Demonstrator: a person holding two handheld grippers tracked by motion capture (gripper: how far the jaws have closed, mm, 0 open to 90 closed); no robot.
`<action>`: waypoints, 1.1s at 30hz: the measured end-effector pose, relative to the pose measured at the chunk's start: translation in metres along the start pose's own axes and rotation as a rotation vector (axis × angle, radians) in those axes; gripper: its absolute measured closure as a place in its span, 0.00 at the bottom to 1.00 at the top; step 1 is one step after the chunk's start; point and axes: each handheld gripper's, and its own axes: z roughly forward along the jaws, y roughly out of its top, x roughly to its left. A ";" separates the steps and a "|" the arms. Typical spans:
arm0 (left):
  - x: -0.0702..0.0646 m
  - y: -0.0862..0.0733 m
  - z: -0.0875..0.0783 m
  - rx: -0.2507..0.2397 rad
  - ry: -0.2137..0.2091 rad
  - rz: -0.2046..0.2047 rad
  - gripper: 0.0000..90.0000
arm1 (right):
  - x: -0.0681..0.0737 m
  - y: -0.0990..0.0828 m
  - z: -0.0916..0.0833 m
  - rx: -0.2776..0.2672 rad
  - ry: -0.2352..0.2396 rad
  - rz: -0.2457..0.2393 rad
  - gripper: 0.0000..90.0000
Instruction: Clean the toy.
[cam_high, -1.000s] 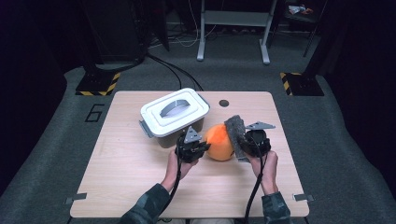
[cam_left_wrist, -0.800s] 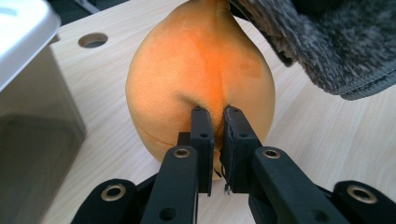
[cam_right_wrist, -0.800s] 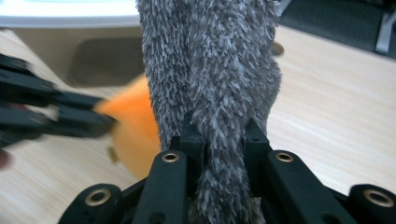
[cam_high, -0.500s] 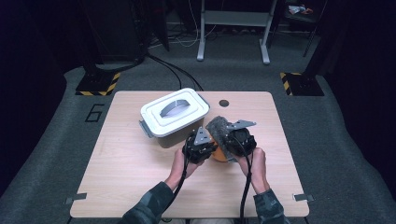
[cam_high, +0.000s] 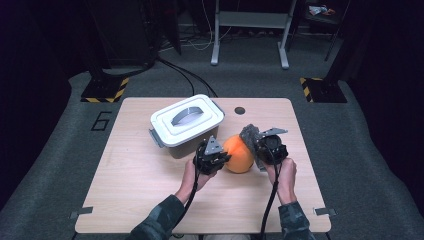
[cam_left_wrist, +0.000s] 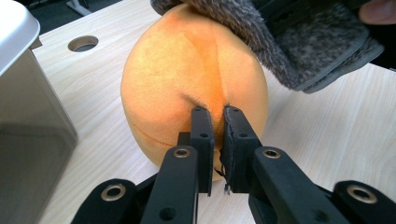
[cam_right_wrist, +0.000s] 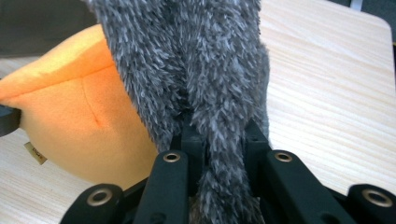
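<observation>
High view first: I have the orange plush ball (cam_high: 239, 154) sitting on the tabletop (cam_high: 125, 190), right of centre, just beside the white lidded box (cam_high: 185, 124). My left claw (cam_high: 224, 159) comes at it from the left and my right claw (cam_high: 254, 136) from the right, holding the grey fuzzy cloth (cam_high: 249, 133) against the ball's upper right side.

Left gripper view shows the left claw (cam_left_wrist: 215, 112) pressed nearly together, pinching a small fold of the ball's orange skin (cam_left_wrist: 187, 70); I can see the fabric puckering at the tips. The grey cloth (cam_left_wrist: 299, 46) drapes over the top of the ball there. Right gripper view shows the right claw (cam_right_wrist: 217, 128) clamped on a bunched fold of the cloth (cam_right_wrist: 201, 65), with the ball (cam_right_wrist: 74, 116) just to its side.

My worries from here, as I judge them. That pinch on the ball is shallow, so a firm rub from the cloth could tug the fold out of the left claw and let the ball roll, likely toward the box or off across the tabletop. Pushing sideways instead of down would do the same. The cloth is held by a thick wad, which could creep out of the right claw if I drag hard. I would also watch the two claws closing in on each other across the ball.
</observation>
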 end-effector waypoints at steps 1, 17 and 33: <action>0.000 0.000 0.000 -0.004 0.001 -0.001 0.93 | 0.000 0.000 -0.002 -0.007 0.005 0.003 0.85; -0.004 0.001 0.002 0.008 -0.015 0.015 0.93 | 0.053 0.013 -0.017 -0.036 0.144 -0.147 0.85; -0.005 0.003 0.004 0.002 -0.010 -0.001 0.93 | 0.020 0.011 -0.006 -0.031 0.029 -0.047 0.85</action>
